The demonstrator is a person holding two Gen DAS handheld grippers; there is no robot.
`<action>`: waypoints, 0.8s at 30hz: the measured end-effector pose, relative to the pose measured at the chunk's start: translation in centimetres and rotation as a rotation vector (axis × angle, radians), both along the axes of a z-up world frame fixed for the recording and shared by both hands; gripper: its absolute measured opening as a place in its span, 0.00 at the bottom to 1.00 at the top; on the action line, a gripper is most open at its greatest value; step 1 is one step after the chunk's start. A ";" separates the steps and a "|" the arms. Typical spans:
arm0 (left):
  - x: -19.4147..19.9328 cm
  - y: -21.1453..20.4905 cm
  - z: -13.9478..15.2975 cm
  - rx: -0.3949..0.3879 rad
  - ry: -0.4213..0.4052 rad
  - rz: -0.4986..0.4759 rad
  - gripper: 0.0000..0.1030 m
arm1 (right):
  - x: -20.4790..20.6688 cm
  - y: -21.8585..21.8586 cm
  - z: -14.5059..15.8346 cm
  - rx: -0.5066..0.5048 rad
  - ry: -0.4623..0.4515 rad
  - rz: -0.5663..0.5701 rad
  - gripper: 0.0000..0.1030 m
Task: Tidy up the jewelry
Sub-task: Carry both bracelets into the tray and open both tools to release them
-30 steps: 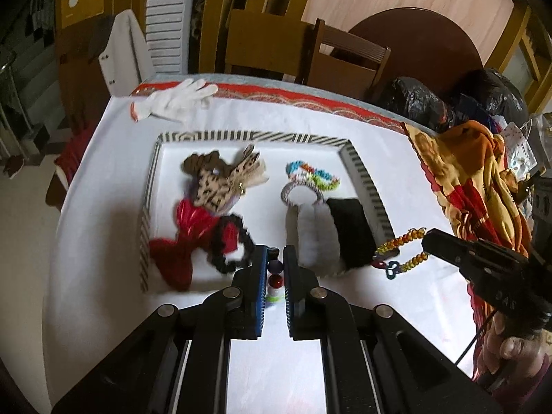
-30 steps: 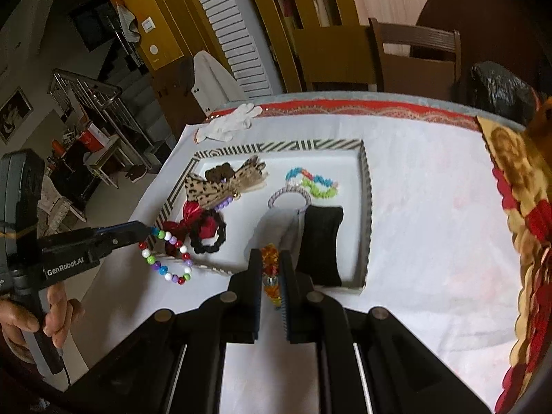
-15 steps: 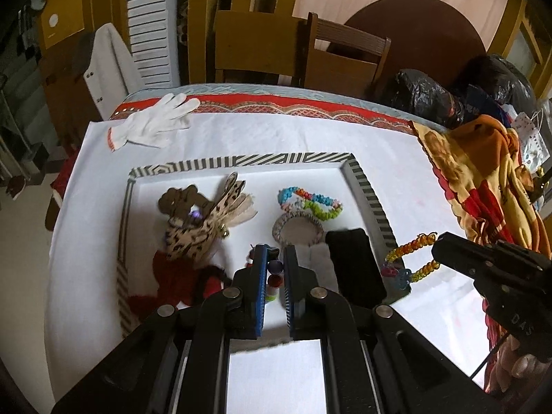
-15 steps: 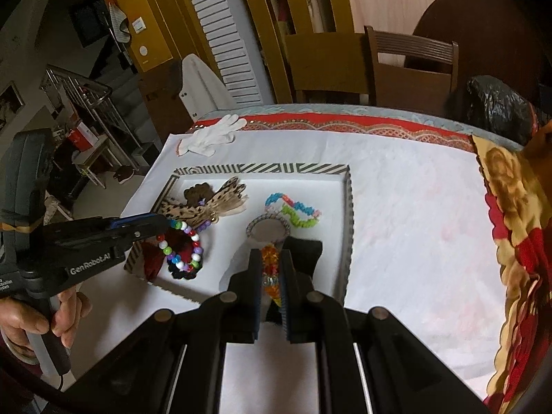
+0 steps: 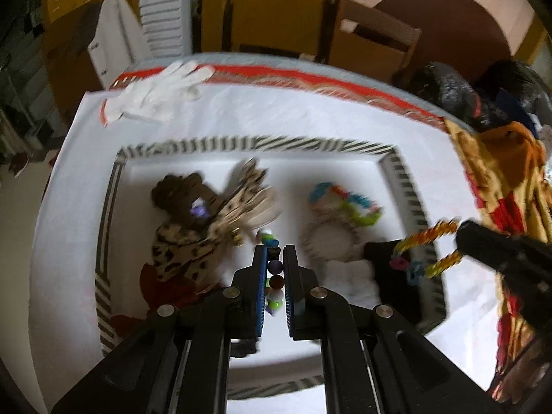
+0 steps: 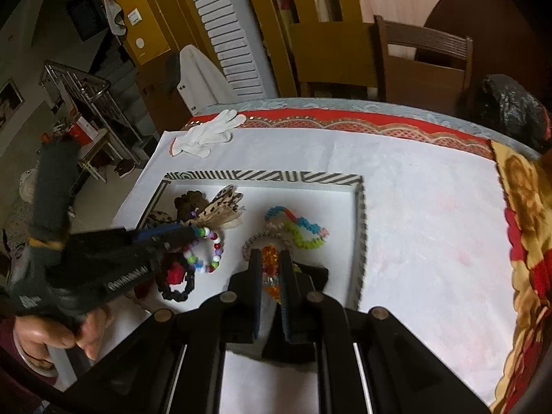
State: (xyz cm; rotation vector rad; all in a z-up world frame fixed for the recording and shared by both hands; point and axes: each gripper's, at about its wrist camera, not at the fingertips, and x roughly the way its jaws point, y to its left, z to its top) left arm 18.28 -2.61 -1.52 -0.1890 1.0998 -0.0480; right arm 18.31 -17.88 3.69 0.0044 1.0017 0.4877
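The table (image 6: 414,207) under its white cloth gives me plenty of open room at three o'clock of the tray, bare right out to the patterned blanket (image 6: 524,227) hanging at the far right. At eleven o'clock a white glove (image 6: 207,134) lies well clear of the work.

The striped tray (image 6: 358,227) is where both pieces should go, I reckon. Its low rim is the one edge to mind: my dangling loops could catch on it if I come in low. Inside, the nine o'clock half is crowded with the leopard-print bow (image 5: 196,238), a red bow (image 6: 176,272) and a black scrunchie (image 6: 179,289); the pastel bracelet (image 6: 300,227) and silver bangle (image 5: 327,241) fill the middle, with a black pad (image 5: 386,265) at four o'clock. Free floor is mostly at twelve o'clock.

My left gripper (image 5: 275,276) is clamped on the multicolour bead bracelet (image 6: 207,252), which hangs over the crowded side of the tray. My right gripper (image 6: 270,276) is pinched tight on the orange bead bracelet (image 5: 427,245), hanging over the tray's right rim.

Both seem light and floppy, hard beads on a limp string, so they will swing and drape rather than keep their shape. Pinching across a few beads, as I do, looks the safest hold; smooth round beads could roll out of a slack grip.
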 end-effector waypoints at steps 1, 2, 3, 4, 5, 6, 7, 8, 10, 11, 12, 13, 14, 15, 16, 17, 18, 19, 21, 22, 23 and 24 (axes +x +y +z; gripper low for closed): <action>0.0 0.4 -0.6 0.002 0.015 0.012 0.05 | 0.6 0.5 -0.4 0.000 0.006 0.008 0.09; 0.0 0.7 -0.9 0.004 0.022 0.020 0.05 | 0.8 0.6 -0.6 -0.001 0.010 0.012 0.09; -0.1 1.0 -1.2 0.008 0.027 0.028 0.05 | 1.3 0.9 -1.0 -0.003 0.015 0.016 0.09; -0.2 1.3 -1.3 0.014 0.029 0.033 0.05 | 1.9 1.1 -1.4 -0.004 0.021 0.017 0.09; -0.3 1.4 -1.4 0.017 0.029 0.036 0.05 | 2.5 1.2 -1.8 -0.002 0.025 0.016 0.09; -0.4 1.6 -1.5 0.021 0.032 0.039 0.05 | 3.0 1.2 -2.1 -0.002 0.027 0.012 0.09; -0.4 1.6 -1.5 0.022 0.036 0.040 0.05 | 3.9 1.2 -2.8 -0.007 0.035 0.003 0.09; -0.5 1.7 -1.6 0.021 0.041 0.042 0.05 | 4.4 1.1 -3.3 -0.012 0.042 -0.004 0.09; -0.5 1.8 -1.7 0.029 0.047 0.049 0.05 | 5.6 0.9 -4.6 -0.028 0.060 -0.022 0.09; -0.5 1.8 -1.7 0.037 0.048 0.053 0.05 | 6.1 0.8 -5.2 -0.039 0.069 -0.030 0.09; -0.6 1.8 -1.7 0.040 0.049 0.056 0.05 | 6.6 0.6 -6.1 -0.054 0.082 -0.042 0.09; -0.7 1.8 -1.8 0.046 0.052 0.061 0.05 | 6.9 0.4 -6.6 -0.063 0.089 -0.048 0.09; -0.7 1.8 -1.8 0.052 0.058 0.063 0.05 | 7.1 0.3 -7.1 -0.079 0.094 -0.054 0.09; -0.7 1.8 -1.9 0.057 0.063 0.066 0.05 | 7.2 0.3 -7.5 -0.097 0.092 -0.059 0.09; -0.8 1.8 -2.0 0.062 0.071 0.069 0.05 | 7.2 0.2 -7.9 -0.114 0.088 -0.065 0.09; -0.8 1.8 -2.1 0.066 0.076 0.069 0.05 | 7.2 0.1 -8.1 -0.126 0.088 -0.069 0.09; -0.9 1.7 -2.2 0.074 0.084 0.068 0.05 | 7.1 0.1 -8.5 -0.142 0.090 -0.073 0.09; -1.0 1.5 -2.2 0.081 0.090 0.066 0.05 | 6.9 0.0 -8.8 -0.155 0.095 -0.083 0.11; -1.2 1.3 -2.2 0.083 0.092 0.063 0.05 | 6.7 -0.3 -9.1 -0.154 0.102 -0.099 0.19; -1.3 1.3 -2.1 0.082 0.093 0.062 0.05 | 6.4 -0.4 -8.9 -0.151 0.096 -0.106 0.29; -1.5 1.2 -1.9 0.081 0.091 0.062 0.05 | 6.1 -0.4 -8.7 -0.149 0.091 -0.111 0.38; -1.7 1.1 -1.8 0.082 0.089 0.064 0.05 | 5.5 -0.6 -8.2 -0.138 0.075 -0.119 0.41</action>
